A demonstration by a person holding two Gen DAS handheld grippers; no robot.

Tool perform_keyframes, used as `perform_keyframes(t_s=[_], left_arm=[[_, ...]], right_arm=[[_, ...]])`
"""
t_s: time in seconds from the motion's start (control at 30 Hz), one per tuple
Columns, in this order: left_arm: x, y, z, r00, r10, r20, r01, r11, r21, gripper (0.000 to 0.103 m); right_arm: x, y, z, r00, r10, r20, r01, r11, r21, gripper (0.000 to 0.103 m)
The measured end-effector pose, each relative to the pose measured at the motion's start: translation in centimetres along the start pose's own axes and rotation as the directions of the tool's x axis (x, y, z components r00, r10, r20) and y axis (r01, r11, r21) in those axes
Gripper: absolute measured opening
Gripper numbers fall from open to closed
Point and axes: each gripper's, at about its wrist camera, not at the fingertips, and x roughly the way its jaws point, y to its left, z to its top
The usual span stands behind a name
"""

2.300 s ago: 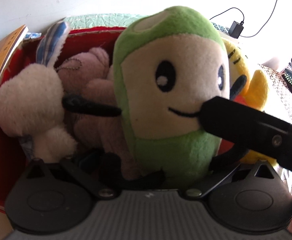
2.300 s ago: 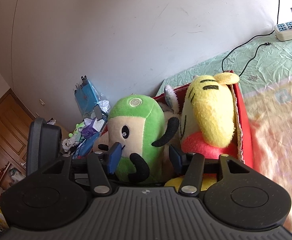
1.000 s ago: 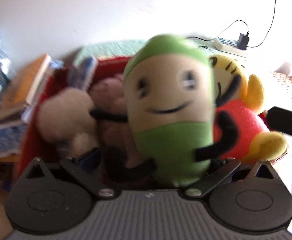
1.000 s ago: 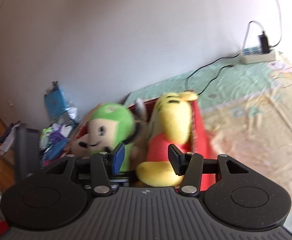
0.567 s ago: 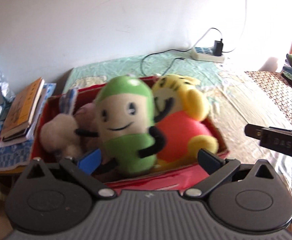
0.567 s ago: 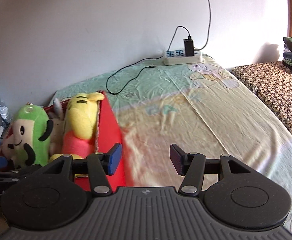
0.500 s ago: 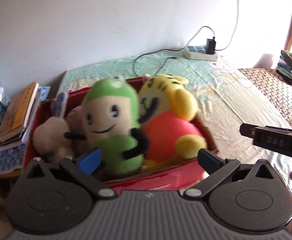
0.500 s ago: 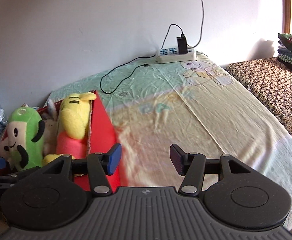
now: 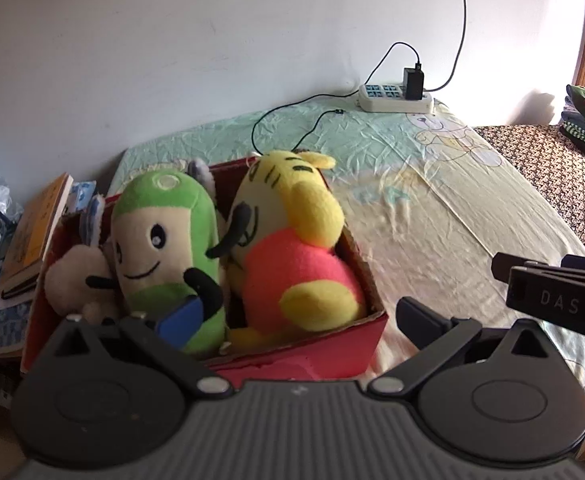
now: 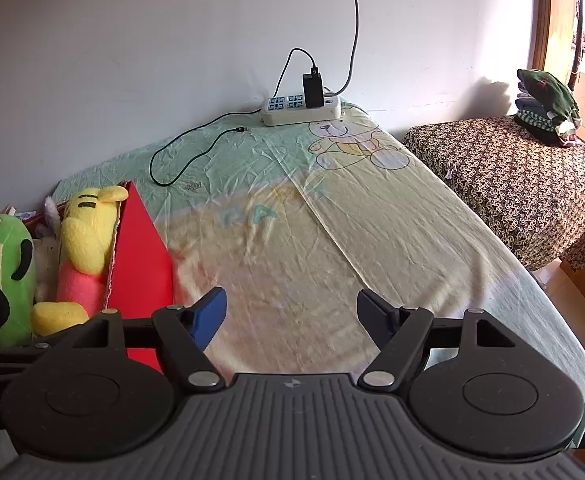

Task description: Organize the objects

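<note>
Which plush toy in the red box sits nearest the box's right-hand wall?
The yellow tiger plush with the pink body; the green plush and white plush sit left of it.

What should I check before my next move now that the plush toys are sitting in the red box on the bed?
1. Left gripper open and holding nothing: ok.
2. Right gripper open, only bedsheet between its fingers; its jaws have just been opening: ok.
3. Green plush inside the red box, upright: ok.
4. Yellow and pink plush inside the box, leaning on the green one: ok.
5. White plush fully seated in the box: cannot tell, it is partly hidden.
6. Bedsheet free of toys left to collect: ok in these views; only the power strip and its cable lie there.
</note>
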Motion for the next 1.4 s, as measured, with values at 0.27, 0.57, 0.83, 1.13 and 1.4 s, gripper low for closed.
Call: perform_keyframes(t_s=[0.27,0.57,0.83,1.13,1.4], left_arm=[[-0.3,2.5,-0.6,0.998,0.066,-0.018,-0.067,0.995,-0.069,0.103],[-1.0,7.0,-1.8,0.989,0.145,-0.039,-0.149,0.974,-0.169,0.103],[-0.9,9.5,-2.2,0.984,0.172,-0.056,-0.179,0.962,-0.204,0.103],[-0.8,13.6,-1.7,0.981,0.181,-0.072,-0.193,0.945,-0.264,0.103],[-0.6,15.3,-1.4,0.976,0.206,-0.069,-0.216,0.942,-0.257,0.103]], right_arm=[[0.1,2.5,0.0,0.997,0.073,-0.017,-0.074,0.995,-0.07,0.077],[-0.6,6.7,0.5,0.985,0.169,0.01,-0.166,0.975,-0.147,0.078],[-0.9,10.0,0.7,0.974,0.224,0.014,-0.216,0.952,-0.218,0.078],[-1.2,13.1,1.6,0.967,0.256,0.018,-0.243,0.938,-0.247,0.081],[-1.0,15.1,1.3,0.966,0.259,0.009,-0.247,0.932,-0.265,0.084]])
